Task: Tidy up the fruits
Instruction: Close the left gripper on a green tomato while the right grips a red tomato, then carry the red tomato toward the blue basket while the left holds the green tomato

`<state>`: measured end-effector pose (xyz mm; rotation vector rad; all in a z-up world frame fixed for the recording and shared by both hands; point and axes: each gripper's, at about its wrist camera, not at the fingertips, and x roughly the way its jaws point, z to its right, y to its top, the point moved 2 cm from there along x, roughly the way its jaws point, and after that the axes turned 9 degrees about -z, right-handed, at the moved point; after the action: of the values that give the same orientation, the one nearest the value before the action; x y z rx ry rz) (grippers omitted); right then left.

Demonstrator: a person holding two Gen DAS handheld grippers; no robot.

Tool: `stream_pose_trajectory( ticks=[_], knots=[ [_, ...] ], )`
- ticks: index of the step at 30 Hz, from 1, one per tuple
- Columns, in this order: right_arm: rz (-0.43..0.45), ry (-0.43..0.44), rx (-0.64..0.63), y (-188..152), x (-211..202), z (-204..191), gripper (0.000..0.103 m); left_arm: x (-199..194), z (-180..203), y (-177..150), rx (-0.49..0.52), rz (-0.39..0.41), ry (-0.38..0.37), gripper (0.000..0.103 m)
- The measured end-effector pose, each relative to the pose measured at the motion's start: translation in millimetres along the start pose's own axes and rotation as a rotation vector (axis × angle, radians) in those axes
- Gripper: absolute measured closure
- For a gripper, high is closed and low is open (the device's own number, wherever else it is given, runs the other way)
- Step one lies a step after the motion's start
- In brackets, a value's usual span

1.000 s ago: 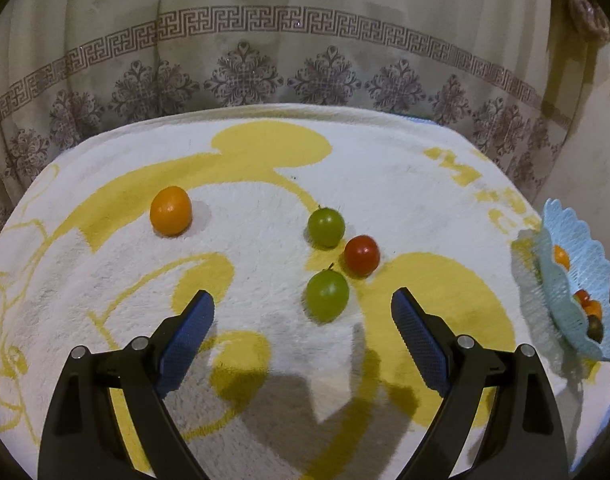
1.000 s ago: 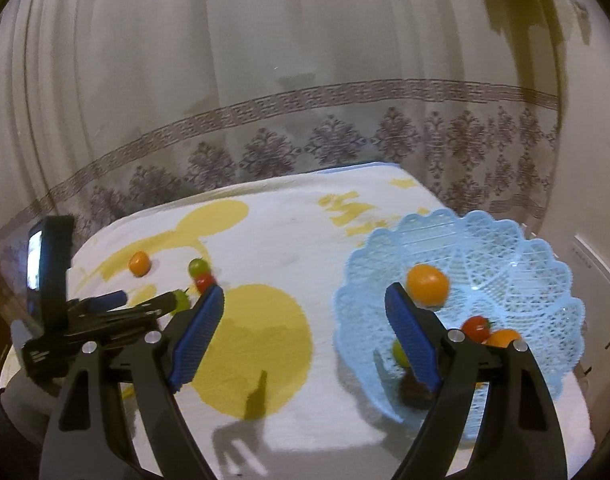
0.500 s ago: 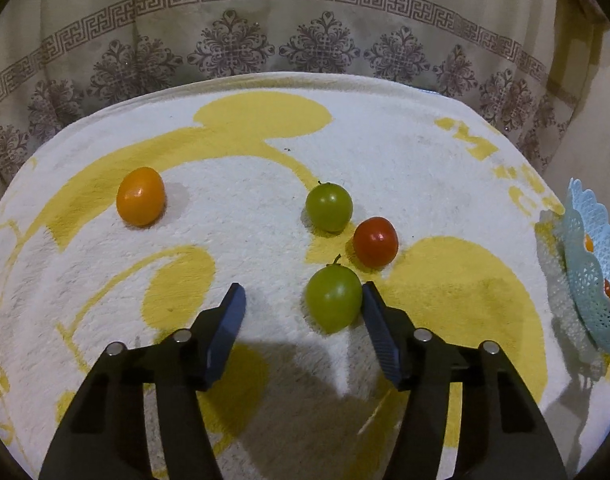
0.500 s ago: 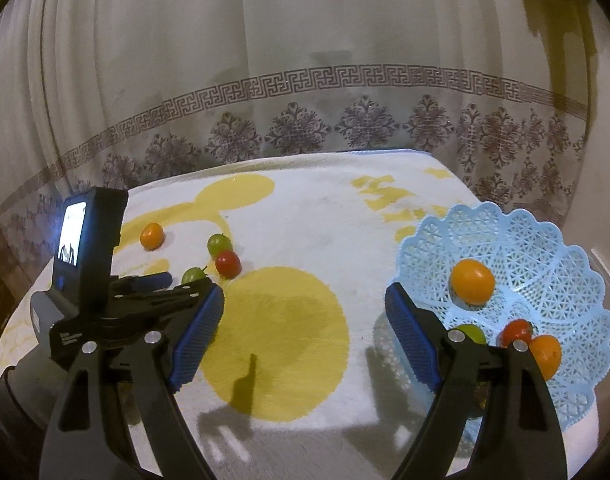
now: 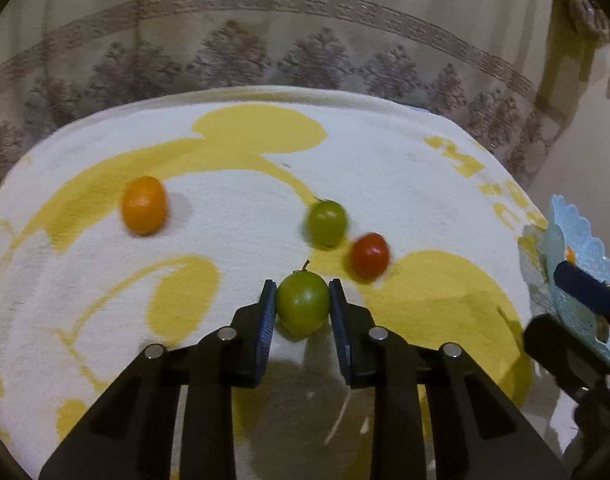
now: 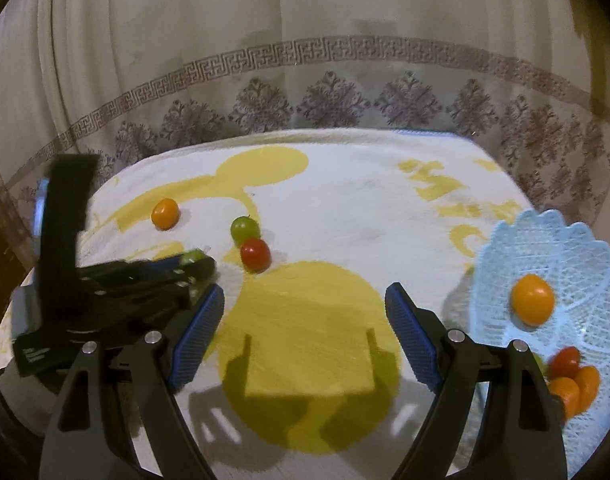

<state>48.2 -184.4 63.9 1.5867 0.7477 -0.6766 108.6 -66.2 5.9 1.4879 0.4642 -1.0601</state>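
Observation:
My left gripper (image 5: 302, 300) is shut on a green tomato (image 5: 303, 307), its blue pads pressing both sides of the fruit on the towel. Just beyond lie a second green tomato (image 5: 326, 223), a red tomato (image 5: 369, 255) and, far left, an orange tomato (image 5: 144, 205). In the right wrist view my right gripper (image 6: 304, 320) stands open over the yellow circle with nothing between its fingers. The left gripper (image 6: 193, 266) shows there at the left with the green tomato (image 6: 192, 256) in its tips. The blue lace basket (image 6: 577, 256) at the right holds several tomatoes.
A white towel with yellow shapes (image 5: 385, 168) covers the table. A patterned curtain (image 6: 329, 96) hangs close behind its far edge. The basket's rim (image 5: 573, 232) and my right gripper's blue fingertip (image 5: 585, 293) sit at the right edge of the left wrist view.
My left gripper's jaws closed from wide open onto the near green tomato. My right gripper swung left, away from over the basket, and now hangs above the yellow circle.

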Motion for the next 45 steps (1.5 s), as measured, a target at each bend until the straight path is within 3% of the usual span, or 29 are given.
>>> stream_pose_trajectory(
  ticks=[5,9,11,24,31,32,45],
  knots=[
    [-0.063,0.025,-0.006,10.5,27.1,-6.5,0.021,-14.5,-23.1,4.8,-0.063,0.041,0.05,0.076],
    [-0.134,0.031,-0.034,15.6,56.6,-14.1,0.039,-18.0,-37.7,8.6,-0.108,0.05,0.073,0.076],
    [-0.158,0.036,-0.042,20.3,67.8,-18.8,0.043,-18.6,-43.0,8.8,-0.12,0.052,0.078,0.076],
    [-0.172,0.012,-0.056,42.4,104.4,-36.6,0.055,-20.1,-49.3,10.2,-0.142,0.059,0.077,0.076],
    [-0.162,0.003,-0.062,44.5,104.2,-37.1,0.07,-19.3,-46.7,10.1,-0.138,0.056,0.075,0.076],
    [-0.161,0.011,-0.059,44.3,102.7,-36.8,0.076,-19.3,-46.3,10.0,-0.136,0.056,0.074,0.076],
    [-0.132,0.058,-0.014,28.7,62.8,-36.4,0.077,-27.7,-42.4,9.9,-0.129,0.077,0.056,0.076]
  ],
)
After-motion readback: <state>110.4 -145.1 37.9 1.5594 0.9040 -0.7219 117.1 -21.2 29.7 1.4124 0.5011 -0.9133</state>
